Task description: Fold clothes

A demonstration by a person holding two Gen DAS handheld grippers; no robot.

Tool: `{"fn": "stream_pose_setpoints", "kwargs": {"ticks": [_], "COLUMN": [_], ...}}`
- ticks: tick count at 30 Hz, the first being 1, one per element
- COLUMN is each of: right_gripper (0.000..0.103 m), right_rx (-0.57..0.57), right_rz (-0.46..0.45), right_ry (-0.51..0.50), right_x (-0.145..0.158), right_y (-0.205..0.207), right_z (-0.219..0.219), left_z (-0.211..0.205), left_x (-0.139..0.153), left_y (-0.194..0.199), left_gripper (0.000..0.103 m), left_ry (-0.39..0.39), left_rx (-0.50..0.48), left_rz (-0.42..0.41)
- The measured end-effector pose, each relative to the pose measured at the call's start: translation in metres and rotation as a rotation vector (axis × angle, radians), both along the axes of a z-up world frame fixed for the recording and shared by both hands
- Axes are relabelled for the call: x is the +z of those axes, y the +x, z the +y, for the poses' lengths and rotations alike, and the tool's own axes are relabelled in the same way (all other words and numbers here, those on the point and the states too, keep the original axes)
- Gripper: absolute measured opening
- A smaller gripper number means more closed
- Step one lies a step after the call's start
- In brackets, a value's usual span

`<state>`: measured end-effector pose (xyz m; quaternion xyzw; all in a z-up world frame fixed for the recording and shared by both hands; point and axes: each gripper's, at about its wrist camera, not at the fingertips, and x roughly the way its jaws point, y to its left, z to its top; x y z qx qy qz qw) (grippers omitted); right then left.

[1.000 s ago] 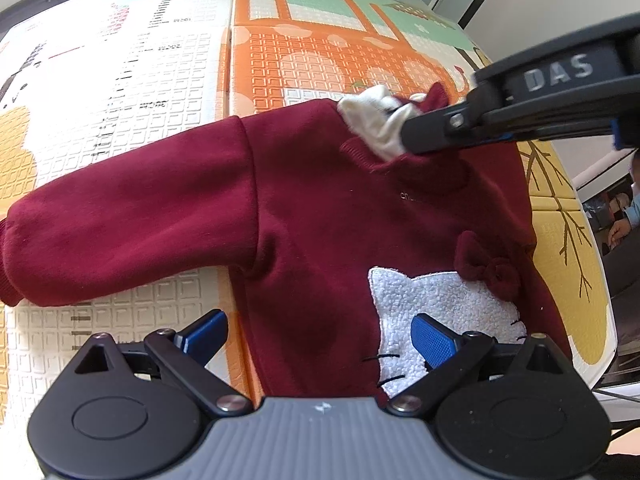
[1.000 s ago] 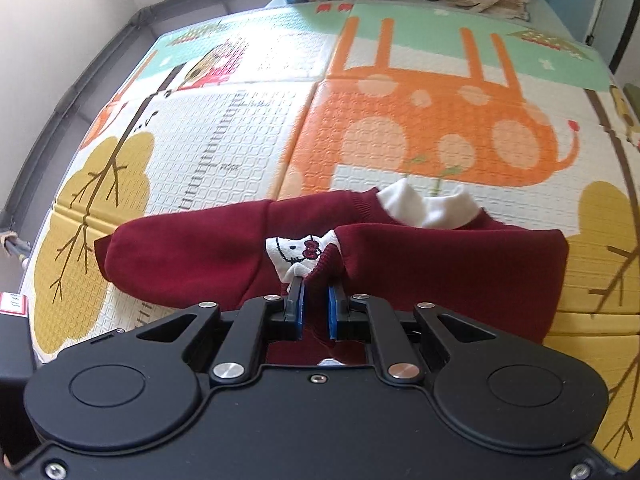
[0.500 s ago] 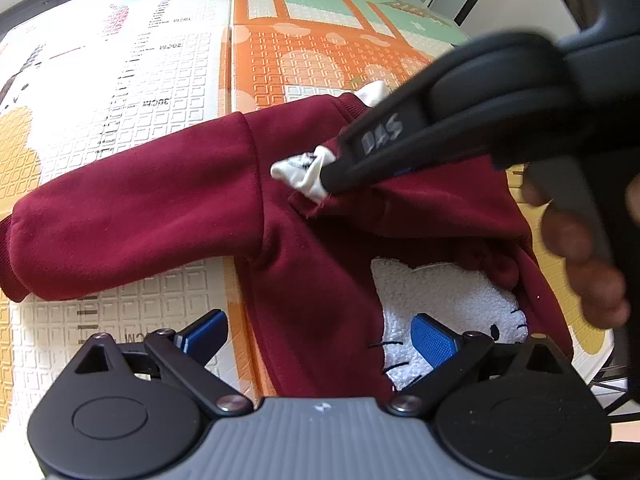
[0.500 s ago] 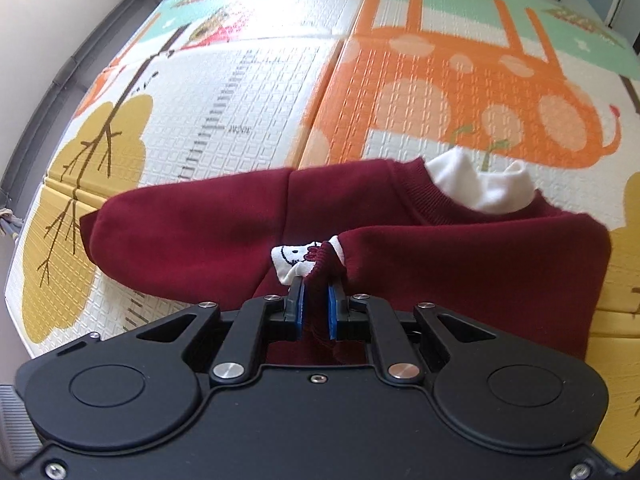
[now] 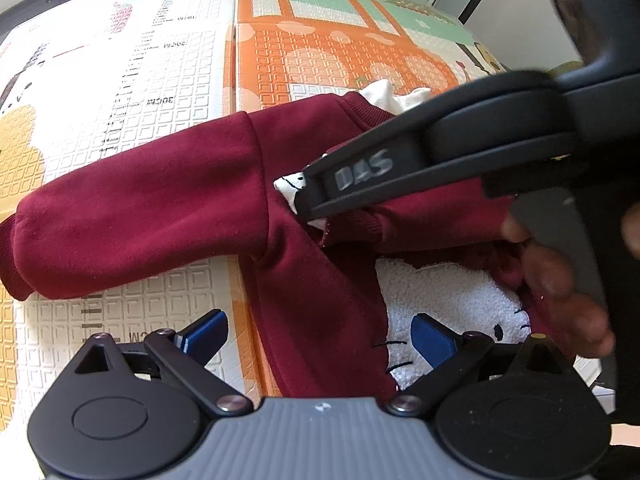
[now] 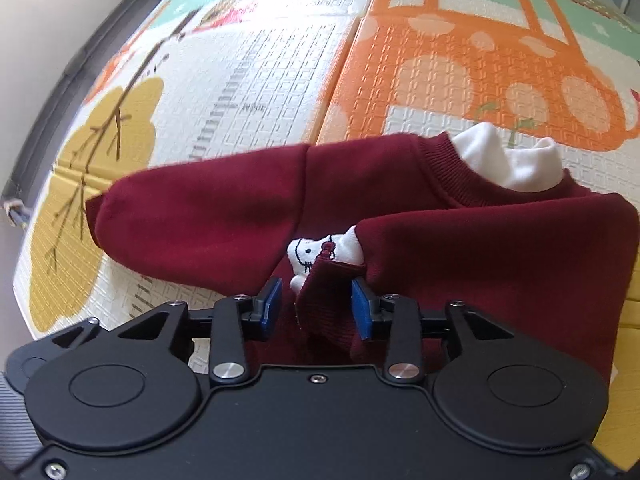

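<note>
Maroon sweatshirt (image 6: 400,184) is lying mid play mat (image 6: 280,80), one sleeve folded across its chest. Right gripper (image 6: 316,308) is sitting with jaws apart around the cuff (image 6: 324,280). Left gripper (image 5: 320,330) is hovering spread wide over the hem.

The left claw (image 5: 316,334) hangs low over the hem end of the maroon sweater (image 5: 160,208), its two blue-padded fingers (image 5: 434,338) spread wide and gripping nothing. The right claw (image 6: 316,308) sits at the sweater's chest, above the folded-in sleeve; its blue pads (image 6: 269,306) stand apart on either side of the cuff, and the cloth between them looks loose rather than pinched. In the left wrist view the right claw reaches across the sweater from the right, with the person's hand (image 5: 560,284) wrapped round its handle, fingers curled beneath.
</note>
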<state>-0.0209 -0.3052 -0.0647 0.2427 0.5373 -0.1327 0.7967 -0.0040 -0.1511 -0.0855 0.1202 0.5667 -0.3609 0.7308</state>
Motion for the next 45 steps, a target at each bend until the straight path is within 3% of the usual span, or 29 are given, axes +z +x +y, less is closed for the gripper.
{"fn": "stream_pose_setpoints", "kwargs": {"ticks": [2,7,15,22,30,39,45], "right_gripper": [0.035,0.019,0.017,0.016,0.010,0.006,0.006], "right_rx": [-0.008,-0.026,-0.121,-0.241,-0.323,-0.346,-0.362], "right_rz": [-0.028,-0.060,-0.099,-0.082,-0.029,0.035,0.085], "right_ry": [0.002,-0.043,-0.068,-0.125,-0.143,-0.122,-0.106], "right_x": [0.010,0.034,0.059,0.065,0.046,0.011,-0.015], "right_y": [-0.006,-0.023,-0.060,-0.091,-0.106,-0.097,-0.091], "right_z": [-0.004,-0.016,-0.053,-0.095,-0.134,-0.155,-0.166], "left_z": [-0.002,-0.014,-0.046,-0.082,-0.110,-0.114,-0.109], "left_x": [0.001,0.008,0.022,0.027,0.014,-0.020,-0.024], "left_y": [0.001,0.003,0.001,0.003,0.009,0.021,0.022], "left_gripper": [0.100,0.100,0.100,0.100,0.100,0.097,0.096], "left_ry": [-0.001,-0.021,-0.061,-0.114,-0.149,-0.034,-0.022], "left_rx": [-0.001,-0.024,-0.094,-0.154,-0.174,-0.135,-0.125], "left_rz": [-0.004,-0.015,-0.050,-0.026,0.043,0.098,0.099]}}
